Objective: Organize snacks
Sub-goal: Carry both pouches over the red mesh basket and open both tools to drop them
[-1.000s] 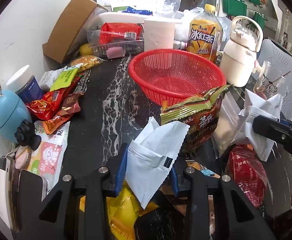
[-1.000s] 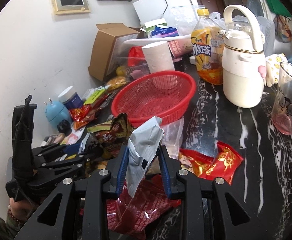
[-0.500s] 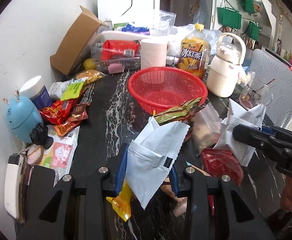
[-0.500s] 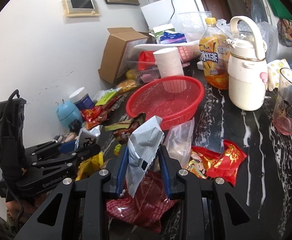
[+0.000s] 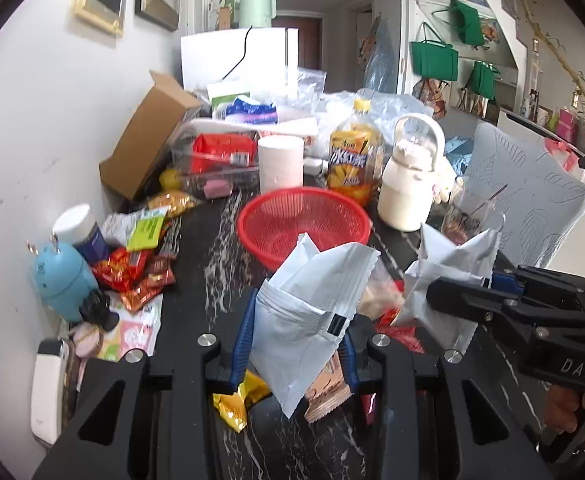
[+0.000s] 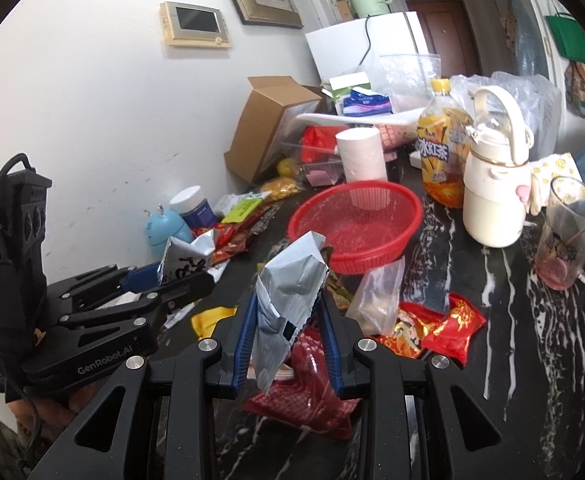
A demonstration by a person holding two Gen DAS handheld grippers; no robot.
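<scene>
Each hand-held gripper is closed on a snack packet. Your left hand-held gripper (image 5: 294,344) pinches a white packet (image 5: 308,312), standing upright. Your right hand-held gripper (image 6: 288,336) pinches a silver packet (image 6: 288,292), also upright and crumpled. The red basket (image 6: 356,226) lies straight ahead of both on the worktop (image 6: 532,340), empty. It seems a little nearer to the right one. More packets lie loose before it.
</scene>
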